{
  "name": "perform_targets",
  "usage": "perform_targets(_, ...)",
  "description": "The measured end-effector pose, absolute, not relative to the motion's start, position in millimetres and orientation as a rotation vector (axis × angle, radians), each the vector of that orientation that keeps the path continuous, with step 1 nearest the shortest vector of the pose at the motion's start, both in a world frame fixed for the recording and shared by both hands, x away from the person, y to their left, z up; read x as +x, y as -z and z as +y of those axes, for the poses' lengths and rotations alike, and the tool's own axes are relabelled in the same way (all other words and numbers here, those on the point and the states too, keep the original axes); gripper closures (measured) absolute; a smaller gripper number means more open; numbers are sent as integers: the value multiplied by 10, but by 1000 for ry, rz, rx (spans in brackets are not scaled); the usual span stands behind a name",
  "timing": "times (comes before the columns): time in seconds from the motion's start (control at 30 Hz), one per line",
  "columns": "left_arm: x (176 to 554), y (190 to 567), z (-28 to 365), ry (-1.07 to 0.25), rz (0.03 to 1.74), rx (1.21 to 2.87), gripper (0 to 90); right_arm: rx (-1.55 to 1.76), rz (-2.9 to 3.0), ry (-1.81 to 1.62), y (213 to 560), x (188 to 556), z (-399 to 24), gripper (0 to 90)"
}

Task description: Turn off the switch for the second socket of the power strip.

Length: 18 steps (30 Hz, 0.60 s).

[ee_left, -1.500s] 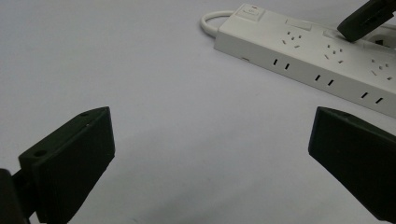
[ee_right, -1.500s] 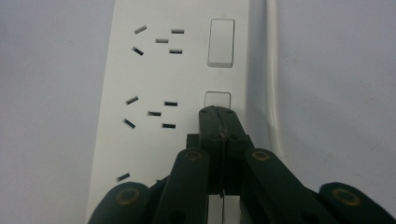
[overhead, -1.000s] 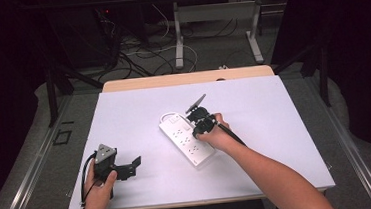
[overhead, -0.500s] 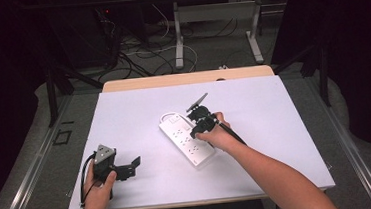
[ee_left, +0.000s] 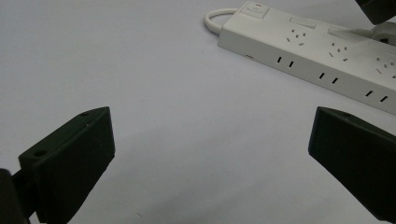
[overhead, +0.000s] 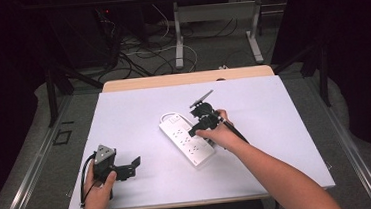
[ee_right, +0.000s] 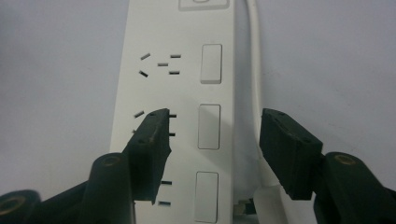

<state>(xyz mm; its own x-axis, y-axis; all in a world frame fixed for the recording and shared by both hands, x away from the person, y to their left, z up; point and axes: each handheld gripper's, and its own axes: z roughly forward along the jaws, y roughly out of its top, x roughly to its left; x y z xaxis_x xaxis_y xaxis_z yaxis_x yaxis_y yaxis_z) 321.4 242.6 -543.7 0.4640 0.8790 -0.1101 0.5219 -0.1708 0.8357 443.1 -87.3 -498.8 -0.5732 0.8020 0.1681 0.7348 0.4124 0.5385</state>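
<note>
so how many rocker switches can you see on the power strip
3 in the right gripper view, in a row down the power strip: top, middle, bottom. More may be hidden.

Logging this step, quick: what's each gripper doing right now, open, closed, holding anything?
Left gripper: open, holding nothing, above bare table.
Right gripper: open, holding nothing, jaws over the white power strip.

No lettering can be read anywhere here — no brand, label, number or sign. The white power strip (ee_right: 177, 93) carries only socket slots and blank rocker switches (ee_right: 211, 63) (a small marking near its cord end is too blurred to make out). The white table (overhead: 274, 107) is bare of print, and the black jaws of both grippers show only screw holes.
</note>
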Motion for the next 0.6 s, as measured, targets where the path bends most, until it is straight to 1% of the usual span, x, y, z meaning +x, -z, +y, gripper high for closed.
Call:
perform_targets(0.03, 3215, 5437, 2426, -513, 1183, 1834, 4, 1384, 2598, -764, 4916, 4430, -895, 402)
perform_targets(0.1, 3216, 5441, 2426, -509, 1185, 1837, 4, 1341, 2546, -866, 4938, 4426, -904, 370)
perform_targets(0.23, 3220, 5439, 2420, -508, 1182, 1838, 4, 1346, 2522, -905, 4922, 4415, -918, 347)
perform_targets(0.37, 3221, 5438, 2415, -507, 1181, 1838, 4, 1339, 2537, -857, 4879, 4403, -949, 305)
perform_targets(0.47, 3221, 5438, 2415, -508, 1181, 1838, 4, 1398, 2525, -895, 4879, 4392, -952, 251)
perform_targets(0.5, 3221, 5438, 2416, -508, 1181, 1838, 4, 1353, 2534, -888, 4874, 4399, -972, 235)
perform_targets(0.6, 3221, 5440, 2416, -508, 1182, 1840, 4, 1372, 2513, -905, 4871, 4388, -985, 165)
